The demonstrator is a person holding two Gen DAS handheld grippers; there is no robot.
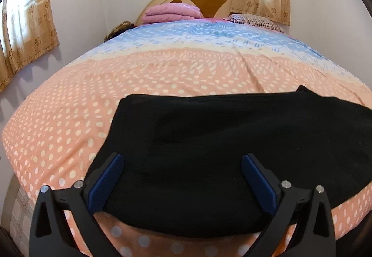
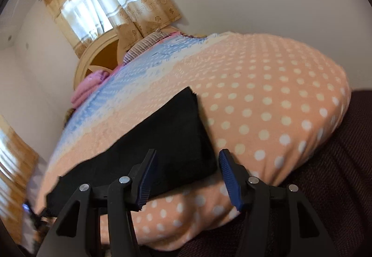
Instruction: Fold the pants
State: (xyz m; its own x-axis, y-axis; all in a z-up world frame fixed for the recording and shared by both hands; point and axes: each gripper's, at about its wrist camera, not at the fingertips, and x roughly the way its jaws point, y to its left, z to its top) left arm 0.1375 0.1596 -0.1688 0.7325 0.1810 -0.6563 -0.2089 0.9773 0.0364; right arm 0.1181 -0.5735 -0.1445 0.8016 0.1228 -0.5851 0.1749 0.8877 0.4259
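Bed (image 1: 69,117) with peach polka-dot and blue-banded cotton cover carries the work. Black fabric pants (image 1: 220,152), folded into a flat rectangle, lie along its near edge, toward the near right corner. Left tongs (image 1: 182,161) stand open over the pants, nothing gripped. Right tongs (image 2: 187,159) stand partly open at the pants' right end, pads clear of the cloth.

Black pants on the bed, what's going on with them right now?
A person with a gripper in each hand is folding the black pants, which lie as a flat folded bundle near the front edge of the polka-dot bedspread. The left gripper hangs open over the pants, gripping nothing. The right gripper is also open, at the bundle's right end, with nothing pinched between its pads.
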